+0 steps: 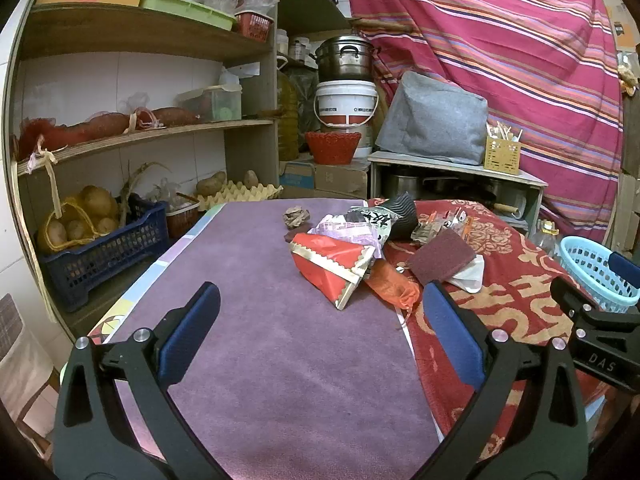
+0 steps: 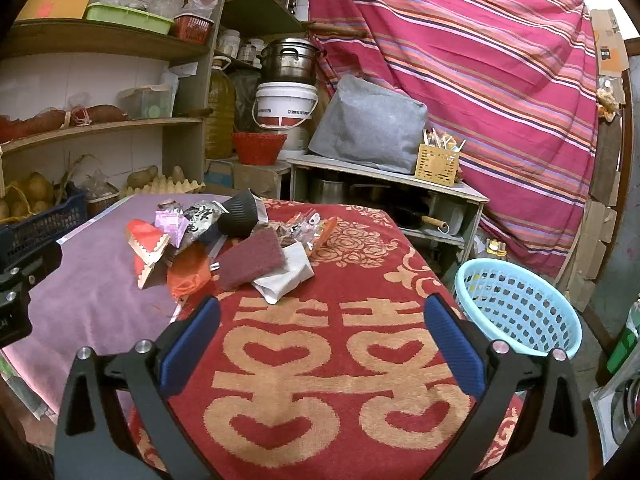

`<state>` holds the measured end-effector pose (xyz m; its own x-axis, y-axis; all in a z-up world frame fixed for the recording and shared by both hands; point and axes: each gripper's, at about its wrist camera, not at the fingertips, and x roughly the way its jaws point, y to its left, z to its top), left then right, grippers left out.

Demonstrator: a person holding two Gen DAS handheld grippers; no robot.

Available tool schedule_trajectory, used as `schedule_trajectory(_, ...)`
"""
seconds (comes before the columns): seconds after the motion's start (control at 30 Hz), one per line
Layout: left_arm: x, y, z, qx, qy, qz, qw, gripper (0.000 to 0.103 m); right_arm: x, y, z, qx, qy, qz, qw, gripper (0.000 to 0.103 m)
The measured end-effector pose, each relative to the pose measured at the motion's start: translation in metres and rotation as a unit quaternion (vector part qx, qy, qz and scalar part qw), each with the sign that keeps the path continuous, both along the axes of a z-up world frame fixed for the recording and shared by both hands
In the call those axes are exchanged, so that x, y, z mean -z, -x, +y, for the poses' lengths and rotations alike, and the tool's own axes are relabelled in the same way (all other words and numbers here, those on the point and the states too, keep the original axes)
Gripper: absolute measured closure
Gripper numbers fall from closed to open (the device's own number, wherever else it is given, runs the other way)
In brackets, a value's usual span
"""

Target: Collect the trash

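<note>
A heap of trash lies at the table's far middle: a red and gold paper packet [image 1: 332,264] [image 2: 146,246], an orange net bag [image 1: 394,284] [image 2: 188,274], a maroon scouring pad [image 1: 442,256] [image 2: 250,260], a white wrapper [image 2: 286,280], a black ribbed cup [image 2: 238,216] and a crumpled brown ball [image 1: 296,216]. A light blue basket [image 2: 520,308] [image 1: 596,268] stands right of the table. My left gripper [image 1: 320,320] is open and empty over the purple cloth [image 1: 260,340]. My right gripper [image 2: 322,328] is open and empty over the red cloth [image 2: 340,380].
Wooden shelves [image 1: 140,128] with potatoes, a blue crate [image 1: 104,248] and egg trays stand at the left. A low cabinet [image 2: 384,184] with a grey bag, pots and a white bucket [image 2: 286,104] stands behind the table. A striped curtain [image 2: 460,60] hangs at the back.
</note>
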<state>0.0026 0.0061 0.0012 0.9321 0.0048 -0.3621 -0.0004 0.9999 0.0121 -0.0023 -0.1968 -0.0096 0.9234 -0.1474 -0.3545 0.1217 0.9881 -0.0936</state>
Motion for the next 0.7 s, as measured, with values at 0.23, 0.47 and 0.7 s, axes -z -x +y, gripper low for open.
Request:
schedule_trajectory(0.23, 0.0, 0.0, 0.0, 0.0, 0.001, 0.0, 1.0, 0.005, 0.0, 0.0, 0.0, 0.0, -0.001, 0.001, 1.0, 0.004)
schedule_trajectory(0.47, 0.0, 0.0, 0.001, 0.0, -0.001, 0.0, 1.0, 0.005, 0.001, 0.0, -0.011, 0.001, 0.001, 0.0, 1.0, 0.004)
schedule_trajectory(0.7, 0.0, 0.0, 0.001, -0.001, -0.001, 0.001, 1.0, 0.005, 0.002, -0.001, -0.015, 0.001, 0.0, 0.001, 1.0, 0.004)
